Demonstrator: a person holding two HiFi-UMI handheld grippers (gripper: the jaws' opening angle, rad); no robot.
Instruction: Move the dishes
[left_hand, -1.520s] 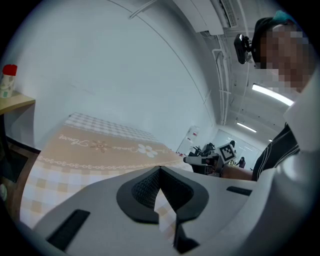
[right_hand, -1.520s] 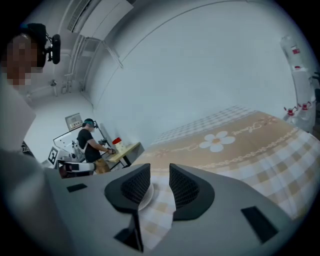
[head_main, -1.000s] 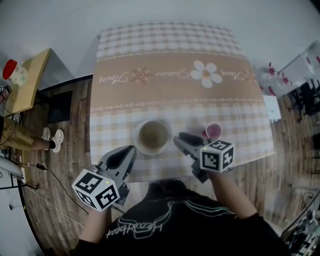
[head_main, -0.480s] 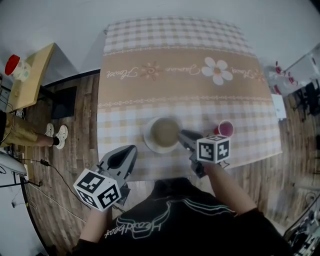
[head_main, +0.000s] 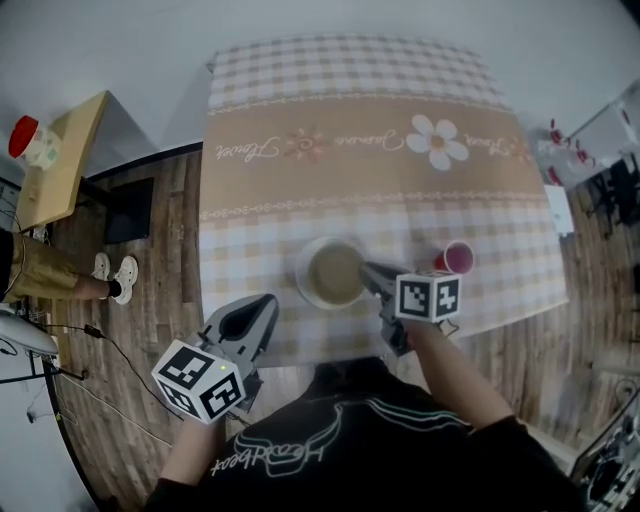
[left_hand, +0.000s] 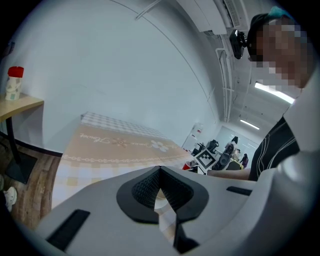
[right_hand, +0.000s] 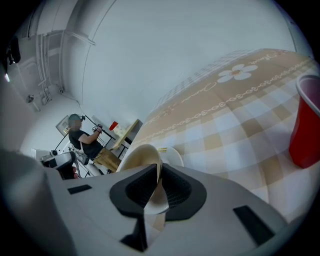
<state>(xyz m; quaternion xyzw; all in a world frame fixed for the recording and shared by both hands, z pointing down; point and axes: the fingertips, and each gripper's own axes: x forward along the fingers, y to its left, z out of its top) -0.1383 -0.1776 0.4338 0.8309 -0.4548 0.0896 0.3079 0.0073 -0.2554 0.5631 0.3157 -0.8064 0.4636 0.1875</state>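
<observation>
- Head view: the bowl (head_main: 333, 272) sits near the front edge of the checked bench (head_main: 350, 200), with a red cup (head_main: 457, 257) to its right.
- Left gripper view: the left hand-held gripper (left_hand: 160, 170) is closed and holds nothing.
- Right gripper view: the right hand-held gripper (right_hand: 159, 173) has just been closing and now pinches the bowl's rim.

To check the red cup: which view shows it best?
Head view: the whole red cup shows, beside the bowl. The right gripper view crops it; the left gripper view shows only a sliver.

Head view looks steeply down on the table (head_main: 350, 180). Both gripper views sit low near six o'clock, facing twelve across it; the right one is close on the bowl (right_hand: 144, 156).
</observation>
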